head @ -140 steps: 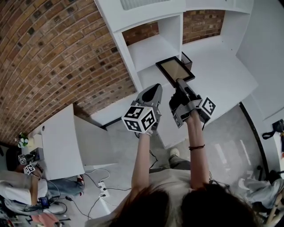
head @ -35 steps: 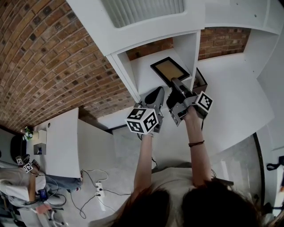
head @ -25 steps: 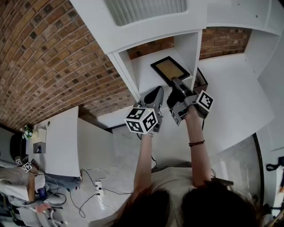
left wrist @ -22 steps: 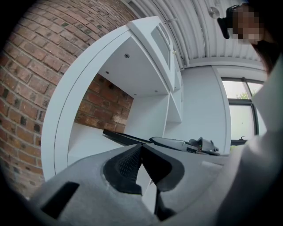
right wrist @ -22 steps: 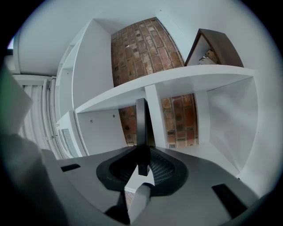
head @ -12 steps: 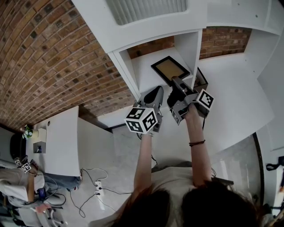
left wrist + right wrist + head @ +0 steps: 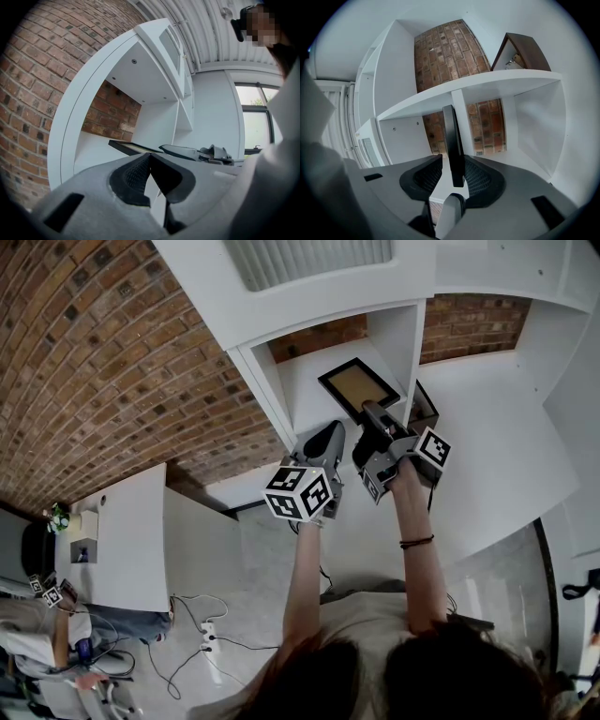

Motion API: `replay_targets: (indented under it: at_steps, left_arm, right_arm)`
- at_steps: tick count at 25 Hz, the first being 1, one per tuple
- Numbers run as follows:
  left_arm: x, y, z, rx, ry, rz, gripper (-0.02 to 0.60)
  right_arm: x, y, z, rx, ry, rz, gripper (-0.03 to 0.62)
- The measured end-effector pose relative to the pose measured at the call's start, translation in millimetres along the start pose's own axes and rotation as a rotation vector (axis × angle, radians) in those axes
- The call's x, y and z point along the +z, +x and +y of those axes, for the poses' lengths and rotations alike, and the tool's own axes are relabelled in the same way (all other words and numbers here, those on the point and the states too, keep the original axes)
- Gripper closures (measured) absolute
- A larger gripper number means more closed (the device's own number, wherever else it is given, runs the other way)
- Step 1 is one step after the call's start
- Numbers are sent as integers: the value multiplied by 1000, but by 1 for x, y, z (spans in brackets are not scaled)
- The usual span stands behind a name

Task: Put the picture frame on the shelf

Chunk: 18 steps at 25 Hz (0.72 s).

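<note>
The picture frame [image 7: 358,385], black-edged with a tan panel, lies in the white shelf compartment [image 7: 305,381]. My right gripper [image 7: 373,416] reaches to its near edge. In the right gripper view the frame [image 7: 453,136] stands edge-on between the jaws of the right gripper [image 7: 453,174], which are opening; a gap shows beside the left pad [image 7: 429,176]. My left gripper [image 7: 325,439] hovers just left of it, below the shelf front, with nothing in it. Its jaws [image 7: 149,158] meet at the tips. From there the frame [image 7: 127,146] shows flat on the shelf.
A white divider wall [image 7: 405,348] bounds the compartment on the right, with a dark brown box-like thing [image 7: 424,411] beyond it on the white counter [image 7: 497,418]. Brick wall [image 7: 103,362] lies to the left. A low white cabinet [image 7: 127,540] stands at lower left.
Since the earliest frame the right gripper has carried the frame from over the counter into the shelf compartment. Over the last second both grippers have barely moved.
</note>
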State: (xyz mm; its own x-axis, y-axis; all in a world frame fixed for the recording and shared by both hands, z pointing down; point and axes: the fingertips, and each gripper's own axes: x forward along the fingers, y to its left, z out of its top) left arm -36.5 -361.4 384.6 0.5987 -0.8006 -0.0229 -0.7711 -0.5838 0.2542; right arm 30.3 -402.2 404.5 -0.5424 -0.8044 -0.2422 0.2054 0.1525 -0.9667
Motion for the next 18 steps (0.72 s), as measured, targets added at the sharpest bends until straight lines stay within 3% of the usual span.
replay_targets:
  at_steps: [18]
  left_arm:
    - [1, -7, -12, 10, 6, 1, 571]
  right_arm:
    - [-11, -9, -2, 2, 30, 33, 457]
